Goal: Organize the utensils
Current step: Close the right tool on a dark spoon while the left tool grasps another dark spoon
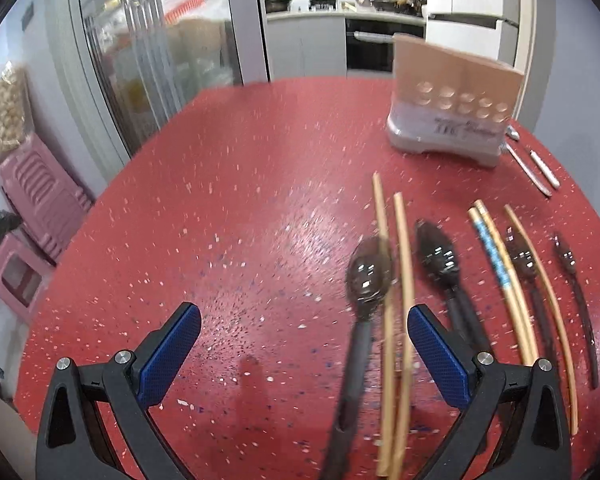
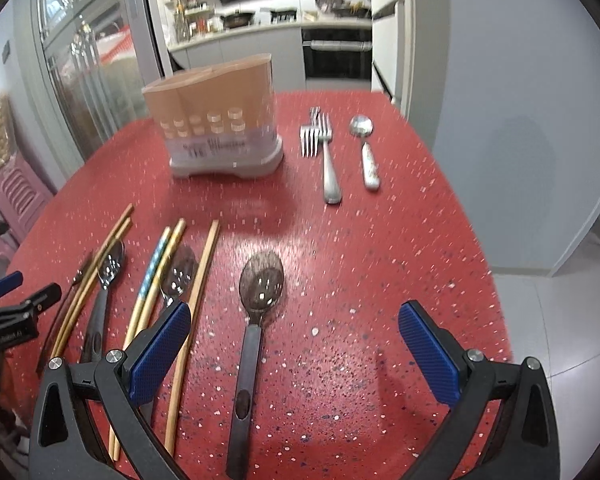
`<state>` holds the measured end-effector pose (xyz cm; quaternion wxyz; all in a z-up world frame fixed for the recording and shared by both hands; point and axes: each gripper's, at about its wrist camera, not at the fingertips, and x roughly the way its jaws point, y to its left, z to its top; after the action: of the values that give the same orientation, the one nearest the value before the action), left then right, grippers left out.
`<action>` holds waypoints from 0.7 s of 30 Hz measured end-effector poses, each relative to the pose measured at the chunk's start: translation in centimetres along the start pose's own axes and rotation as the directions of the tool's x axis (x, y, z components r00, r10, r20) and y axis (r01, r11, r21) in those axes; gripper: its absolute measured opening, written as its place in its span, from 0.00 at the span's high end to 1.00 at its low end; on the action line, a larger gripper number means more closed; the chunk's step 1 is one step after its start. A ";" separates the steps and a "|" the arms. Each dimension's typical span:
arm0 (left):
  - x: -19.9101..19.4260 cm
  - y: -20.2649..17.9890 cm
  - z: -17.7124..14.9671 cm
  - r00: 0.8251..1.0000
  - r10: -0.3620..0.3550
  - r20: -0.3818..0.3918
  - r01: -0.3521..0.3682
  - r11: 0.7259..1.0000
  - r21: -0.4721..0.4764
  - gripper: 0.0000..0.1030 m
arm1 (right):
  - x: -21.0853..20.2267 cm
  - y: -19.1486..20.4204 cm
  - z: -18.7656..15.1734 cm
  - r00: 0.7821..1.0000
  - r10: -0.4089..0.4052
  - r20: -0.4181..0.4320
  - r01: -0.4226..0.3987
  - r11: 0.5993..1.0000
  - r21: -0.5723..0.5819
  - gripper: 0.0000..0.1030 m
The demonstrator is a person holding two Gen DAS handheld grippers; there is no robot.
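Observation:
A tan and grey utensil holder (image 1: 452, 108) (image 2: 216, 128) stands at the back of the red table (image 1: 220, 208). Dark spoons (image 1: 370, 276) and wooden chopsticks (image 1: 404, 280) lie in a row near the front. My left gripper (image 1: 304, 344) is open and empty, above the table left of that row. My right gripper (image 2: 294, 344) is open and empty, with a dark spoon (image 2: 260, 280) lying between its fingers. Silver forks (image 2: 324, 148) and a white-handled spoon (image 2: 366, 152) lie to the right of the holder.
Pink plastic stools (image 1: 36, 200) stand left of the table. A glass-door cabinet (image 1: 152, 40) and a kitchen counter (image 2: 268, 28) are behind. The table's right edge (image 2: 488, 248) drops to a white tiled floor.

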<state>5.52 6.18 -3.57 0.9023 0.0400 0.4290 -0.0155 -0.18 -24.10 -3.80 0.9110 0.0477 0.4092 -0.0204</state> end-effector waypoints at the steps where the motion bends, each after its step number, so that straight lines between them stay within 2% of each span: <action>1: 0.3 0.3 0.0 1.000 -0.003 -0.011 0.003 1.000 -0.003 0.00 | 0.4 0.0 0.0 1.000 0.006 -0.022 -0.006 1.000 0.004 0.00; 8: 1.3 1.7 -0.1 0.999 -0.027 -0.044 0.027 1.000 0.000 0.00 | 2.4 -0.5 0.3 0.988 0.035 -0.153 -0.031 0.999 0.026 0.02; 13: 2.2 2.0 -0.1 0.996 -0.036 -0.079 0.037 0.999 0.009 0.00 | 3.9 0.3 0.6 0.971 0.024 -0.240 -0.028 1.000 -0.013 0.17; 15: 2.6 1.9 -0.1 0.995 -0.026 -0.097 0.028 0.999 0.019 0.00 | 4.1 0.8 0.7 0.971 0.000 -0.238 -0.013 0.998 -0.054 0.25; 21: 3.3 1.8 0.6 0.993 -0.047 -0.112 0.050 0.998 0.023 0.00 | 4.8 2.0 1.3 0.964 -0.019 -0.264 -0.014 0.992 -0.123 0.32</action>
<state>8.23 7.95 -5.65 0.8756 0.0419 0.4795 -0.0408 4.14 -22.28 -6.35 0.8492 -0.0073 0.5279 0.0106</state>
